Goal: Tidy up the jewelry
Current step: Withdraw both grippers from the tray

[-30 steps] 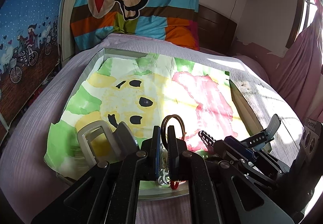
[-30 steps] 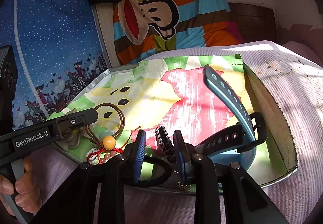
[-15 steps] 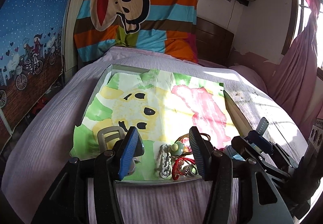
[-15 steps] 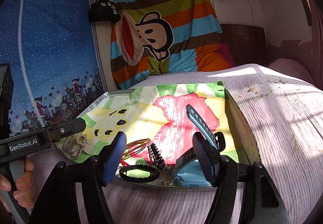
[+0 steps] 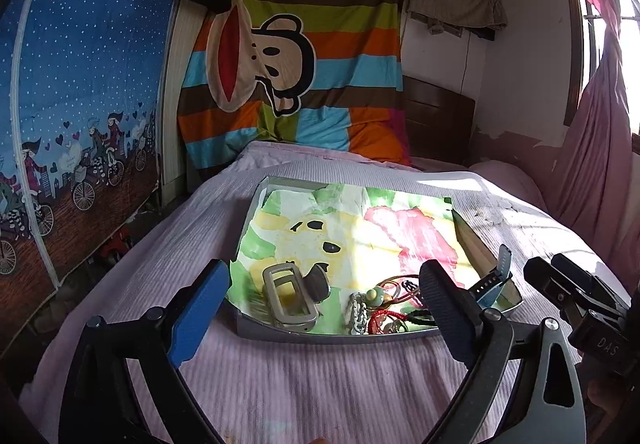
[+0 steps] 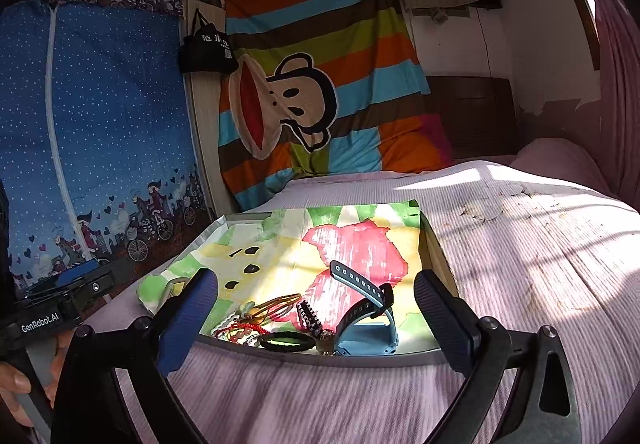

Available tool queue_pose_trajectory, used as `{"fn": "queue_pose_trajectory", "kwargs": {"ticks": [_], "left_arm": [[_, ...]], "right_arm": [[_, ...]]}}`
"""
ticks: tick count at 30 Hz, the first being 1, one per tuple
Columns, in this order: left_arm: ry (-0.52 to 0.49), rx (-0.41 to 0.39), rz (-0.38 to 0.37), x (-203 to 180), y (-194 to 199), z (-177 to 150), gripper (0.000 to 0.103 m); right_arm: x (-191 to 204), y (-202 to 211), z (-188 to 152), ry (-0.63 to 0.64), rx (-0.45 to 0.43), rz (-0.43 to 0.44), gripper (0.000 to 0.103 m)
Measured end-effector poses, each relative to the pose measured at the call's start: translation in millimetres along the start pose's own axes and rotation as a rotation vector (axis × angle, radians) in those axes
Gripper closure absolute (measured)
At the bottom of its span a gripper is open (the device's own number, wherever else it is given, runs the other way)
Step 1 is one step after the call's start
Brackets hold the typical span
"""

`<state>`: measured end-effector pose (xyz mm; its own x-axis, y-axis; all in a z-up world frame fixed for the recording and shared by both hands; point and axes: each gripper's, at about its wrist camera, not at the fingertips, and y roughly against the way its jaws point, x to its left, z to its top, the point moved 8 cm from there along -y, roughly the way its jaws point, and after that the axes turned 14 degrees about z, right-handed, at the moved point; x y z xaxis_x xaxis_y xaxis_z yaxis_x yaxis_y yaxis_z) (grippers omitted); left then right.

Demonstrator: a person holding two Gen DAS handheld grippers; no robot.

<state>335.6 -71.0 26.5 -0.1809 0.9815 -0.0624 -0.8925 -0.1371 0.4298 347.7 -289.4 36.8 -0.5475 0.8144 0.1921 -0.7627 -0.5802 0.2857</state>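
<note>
L gripper [image 5: 324,308]: jaws spread wide, empty, held back over bedspread
R gripper [image 6: 316,318]: same, spread, nothing pinched
Tray [image 5: 256,211]: on bed just ahead of both
Jewelry [image 6: 256,324]: bracelets, chain, watch [image 6: 364,316] bunched at tray's near edge
Progress: all in tray, prob near done; sorting maybe left

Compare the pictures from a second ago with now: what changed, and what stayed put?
Both grippers opened and drew back from the tray. The left gripper let go of the brown bangle; the right gripper released the black beaded piece. The watch and grey clip stayed where they were.
</note>
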Motion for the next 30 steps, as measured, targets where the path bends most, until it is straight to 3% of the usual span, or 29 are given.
{"fn": "queue_pose_trajectory", "kwargs": {"ticks": [9,30], "left_arm": [[0.006,-0.034,0.003,14,36,-1,0.007],[-0.022,-0.066,0.013,45,101,-36,0.006]], "right_arm": [[27,25,1,0.037,-0.013,-0.019,0.000],[88,71,-55,0.080,0.028,-0.046,0.000]]}}
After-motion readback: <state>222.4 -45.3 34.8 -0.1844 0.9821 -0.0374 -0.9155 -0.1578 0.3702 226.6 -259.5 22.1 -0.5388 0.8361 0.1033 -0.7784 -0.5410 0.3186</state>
